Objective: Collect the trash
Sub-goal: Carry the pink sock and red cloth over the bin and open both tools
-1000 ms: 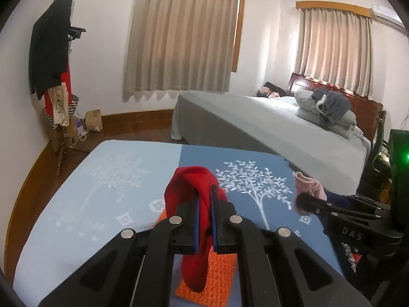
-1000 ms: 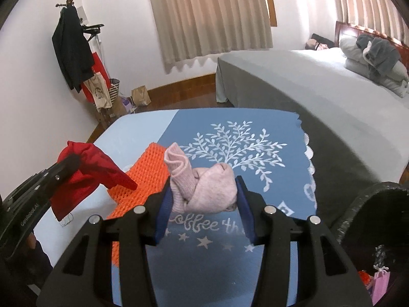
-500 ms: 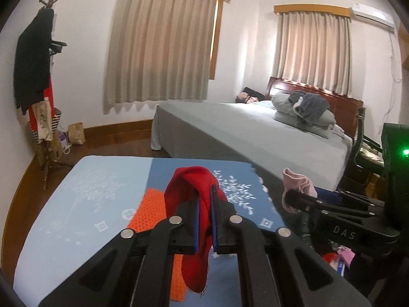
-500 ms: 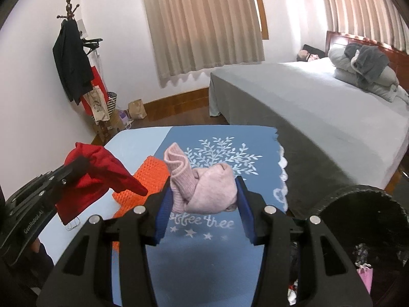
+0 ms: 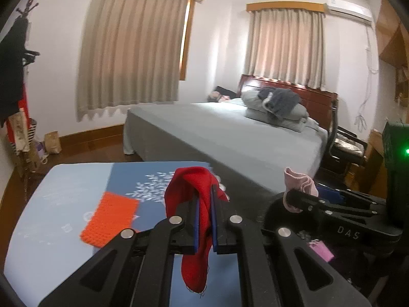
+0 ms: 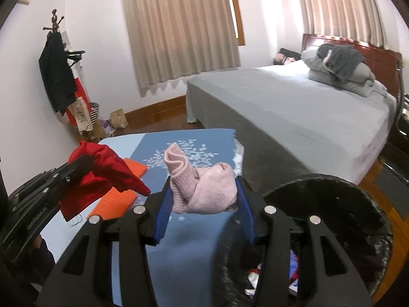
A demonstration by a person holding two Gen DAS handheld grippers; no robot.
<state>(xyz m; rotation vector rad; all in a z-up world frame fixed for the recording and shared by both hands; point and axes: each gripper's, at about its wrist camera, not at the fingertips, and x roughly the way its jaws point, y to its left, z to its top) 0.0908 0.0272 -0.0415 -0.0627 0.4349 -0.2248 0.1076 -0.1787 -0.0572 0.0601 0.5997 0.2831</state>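
While both your grippers are hanging above the blue-clothed table, you are carrying two pieces of cloth toward the black-lined bin off its right edge. Your left gripper is clamping a red cloth between nearly closed jaws, most of it dangling below the pads. Your right gripper is squeezing a balled pink sock with its jaws partly spread around the bundle.

Risks are gathering here. That red tail is trailing low and could be snagging the orange knitted piece lying near the table's left middle, or catching the bin's rim. The sock's loose cuff is sticking up past the pads, so the ball may be unrolling and slipping free short of the bin. Your two grippers are also travelling close together, and a bump could be knocking either load loose over the table's right edge.
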